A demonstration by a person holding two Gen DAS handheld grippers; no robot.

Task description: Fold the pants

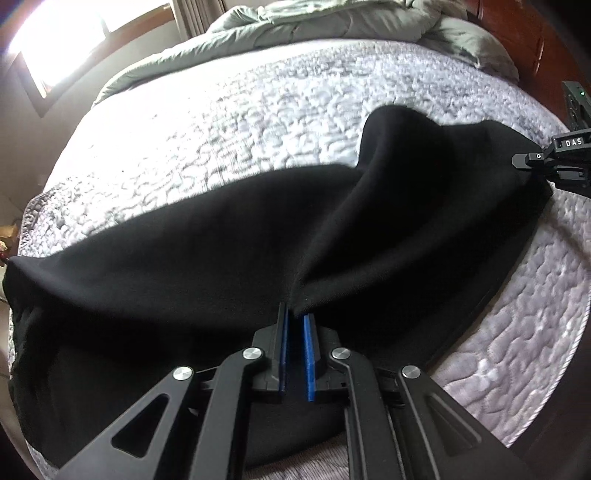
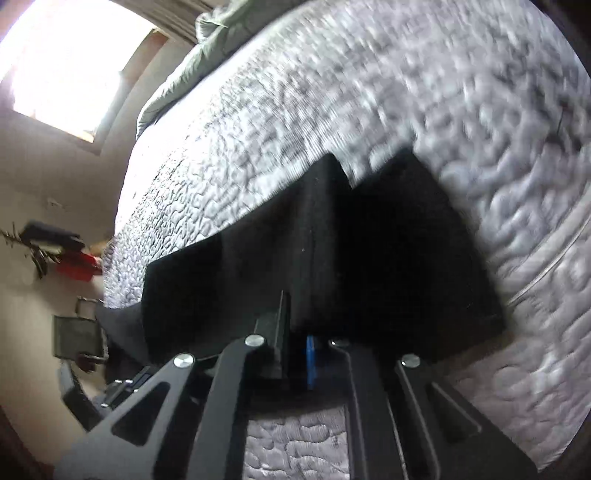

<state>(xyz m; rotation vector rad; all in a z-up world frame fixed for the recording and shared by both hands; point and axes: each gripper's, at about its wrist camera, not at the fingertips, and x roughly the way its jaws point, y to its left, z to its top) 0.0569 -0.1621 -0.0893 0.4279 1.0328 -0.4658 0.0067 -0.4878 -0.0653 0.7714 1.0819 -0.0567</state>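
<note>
The black pants [image 1: 229, 251] lie across a white quilted bed [image 1: 229, 122]. My left gripper [image 1: 295, 317] is shut on a pinch of the pants' near edge, the cloth rising in a ridge from its blue pads [image 1: 308, 354]. My right gripper [image 1: 517, 160] shows at the right edge of the left wrist view, shut on the pants' far right end and holding it lifted. In the right wrist view the pants [image 2: 369, 258] hang folded in front of the right gripper [image 2: 297, 328], which is shut on their edge.
A grey-green comforter [image 1: 332, 26] is bunched at the head of the bed. A bright window [image 1: 74, 40] is at the upper left. A dark wooden headboard [image 1: 535, 40] stands at the upper right. Furniture and a red object [image 2: 77, 266] stand beside the bed at the left.
</note>
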